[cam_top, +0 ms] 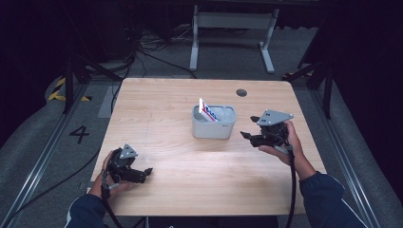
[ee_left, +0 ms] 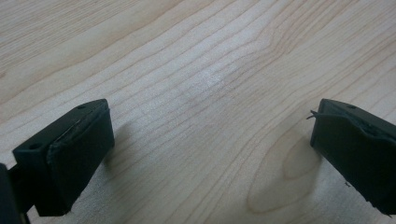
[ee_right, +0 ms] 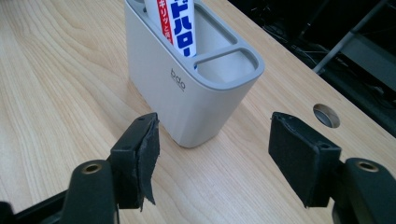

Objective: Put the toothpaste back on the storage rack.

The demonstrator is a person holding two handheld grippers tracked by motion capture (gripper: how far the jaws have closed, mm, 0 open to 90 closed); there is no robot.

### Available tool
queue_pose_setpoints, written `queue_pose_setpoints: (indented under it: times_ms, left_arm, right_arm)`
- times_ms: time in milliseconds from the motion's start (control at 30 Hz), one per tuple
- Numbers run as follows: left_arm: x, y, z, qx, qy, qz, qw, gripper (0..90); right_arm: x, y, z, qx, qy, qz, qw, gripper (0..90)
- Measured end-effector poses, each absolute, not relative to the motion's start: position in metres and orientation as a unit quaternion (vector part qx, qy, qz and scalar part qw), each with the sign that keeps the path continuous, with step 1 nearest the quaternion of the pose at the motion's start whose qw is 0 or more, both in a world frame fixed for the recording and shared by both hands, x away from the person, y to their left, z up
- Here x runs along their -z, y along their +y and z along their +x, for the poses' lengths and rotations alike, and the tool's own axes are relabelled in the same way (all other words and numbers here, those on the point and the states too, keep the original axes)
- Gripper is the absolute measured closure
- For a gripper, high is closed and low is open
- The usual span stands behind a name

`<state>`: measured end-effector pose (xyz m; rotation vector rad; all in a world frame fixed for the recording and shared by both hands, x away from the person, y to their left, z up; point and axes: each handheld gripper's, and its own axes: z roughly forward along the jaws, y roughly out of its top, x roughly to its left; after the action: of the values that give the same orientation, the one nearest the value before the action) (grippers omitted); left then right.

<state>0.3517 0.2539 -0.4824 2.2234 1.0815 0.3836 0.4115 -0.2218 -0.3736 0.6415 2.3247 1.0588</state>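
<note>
Dark lab room, cables and a white table frame on the grey floor beyond; pale wood table (cam_top: 161, 99) with a round cable hole (cam_top: 241, 92) near its far edge.

Grey two-compartment holder (ee_right: 187, 93) stands upright mid-table, directly ahead of the right gripper (ee_right: 215, 154) and just beyond its pads, not touching either. Holds a white tube with red and blue print (ee_right: 175, 23), probably toothpaste, leaning in the larger compartment; smaller compartment, the one nearer the cable hole, looks empty. Lean likely just the tube resting against the rim and divider.

Right gripper (cam_top: 251, 128): jaws apart, nothing between the pads, aimed level at the holder's near end from its right side. Gap looks about as wide as the holder's narrow end, so probably set for a grasp on the holder body, or simply parked beside it. Padding on the left-hand pad (ee_right: 147, 158) peeling loose at the lower corner; could cost grip.

Left gripper (cam_top: 138, 175): jaws wide apart, empty, held low over bare wood near the table's near edge, well apart from the holder, which sits ahead and off to its right. Seems parked clear of the work.
</note>
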Motion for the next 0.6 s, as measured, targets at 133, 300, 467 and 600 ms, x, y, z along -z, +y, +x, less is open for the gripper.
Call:
queue_pose_setpoints:
  times_ms: [133, 300, 467, 600]
  left_arm:
    - [0.482, 0.254, 0.352, -0.144, 0.411, 0.843, 0.315, 0.0]
    - [0.482, 0.254, 0.352, -0.145, 0.411, 0.843, 0.315, 0.0]
    - [0.482, 0.254, 0.352, -0.145, 0.411, 0.843, 0.315, 0.0]
    - [0.483, 0.253, 0.351, -0.144, 0.414, 0.842, 0.316, 0.1]
  right_arm:
    - [0.381, -0.228, 0.405, -0.383, 0.856, 0.239, 0.252, 34.7]
    - [0.388, -0.236, 0.4, -0.38, 0.855, 0.245, 0.253, 35.0]
    - [0.401, -0.249, 0.392, -0.37, 0.858, 0.255, 0.25, 35.0]
    - [0.409, -0.257, 0.386, -0.362, 0.861, 0.257, 0.249, 34.9]
